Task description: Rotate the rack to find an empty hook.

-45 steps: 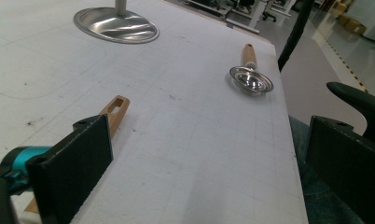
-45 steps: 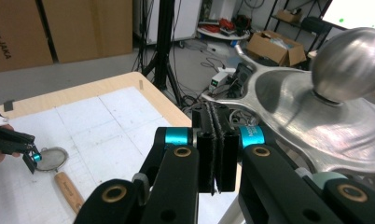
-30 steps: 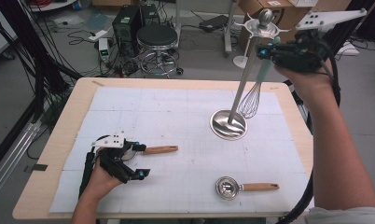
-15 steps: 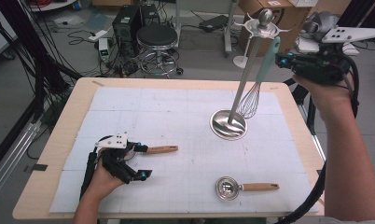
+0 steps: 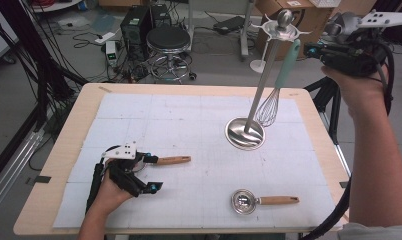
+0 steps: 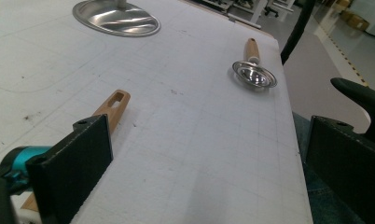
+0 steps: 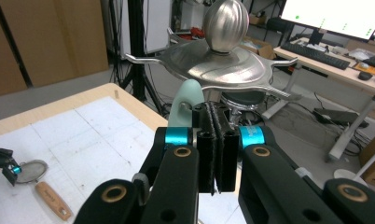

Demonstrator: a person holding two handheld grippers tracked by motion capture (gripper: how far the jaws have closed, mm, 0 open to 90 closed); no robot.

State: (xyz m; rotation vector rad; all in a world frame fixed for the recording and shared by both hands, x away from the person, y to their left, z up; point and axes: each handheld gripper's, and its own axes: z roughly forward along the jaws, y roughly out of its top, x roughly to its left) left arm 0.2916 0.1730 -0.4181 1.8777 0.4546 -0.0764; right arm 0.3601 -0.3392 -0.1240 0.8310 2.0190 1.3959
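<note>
Right tongs (image 7: 217,154) clenched, empty, raised beside mint-handled wire whisk (image 5: 275,95) hanging on steel stand (image 5: 245,132). Left tongs (image 5: 148,172) released, low on table (image 5: 59,165), astride wooden utensil handle (image 5: 173,160).

Polished metal stand (image 5: 245,132) — glossy, wooden-handled strainer (image 5: 261,200) (shiny bowl), matt white mat (image 5: 189,130)

Wooden table (image 5: 54,197) under a white gridded mat (image 5: 189,130) — rack base (image 5: 244,133), strainer (image 5: 245,202), wooden-handled utensil (image 5: 173,160).
</note>
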